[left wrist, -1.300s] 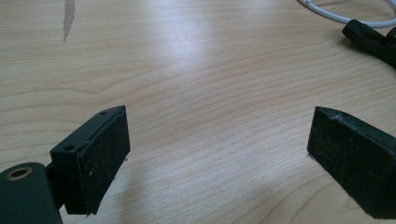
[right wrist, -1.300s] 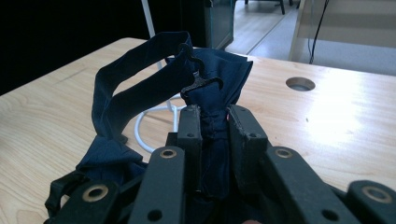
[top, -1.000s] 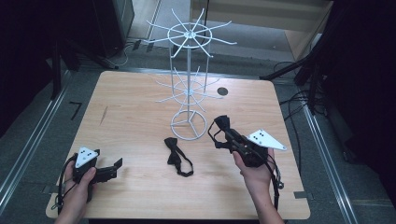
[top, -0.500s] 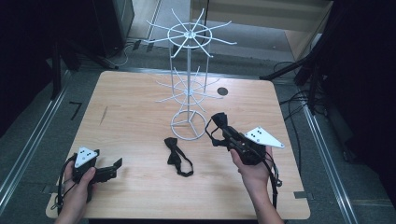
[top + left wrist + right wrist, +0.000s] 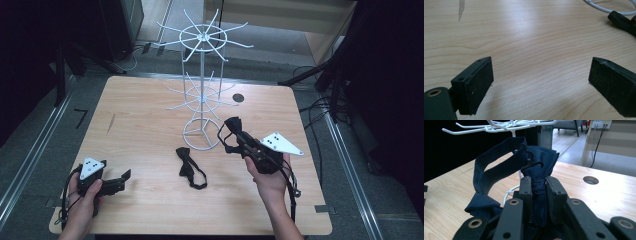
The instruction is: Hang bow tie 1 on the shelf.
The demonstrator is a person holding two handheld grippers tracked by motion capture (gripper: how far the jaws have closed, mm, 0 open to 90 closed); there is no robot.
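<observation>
Navy bow tie (image 5: 534,165) is clamped in right hand-held gripper (image 5: 538,185), near rack (image 5: 201,95) base. Its small hook should be kept upward for a prong. Left hand-held gripper (image 5: 541,82) is held wide, empty, over counter (image 5: 531,40).
</observation>
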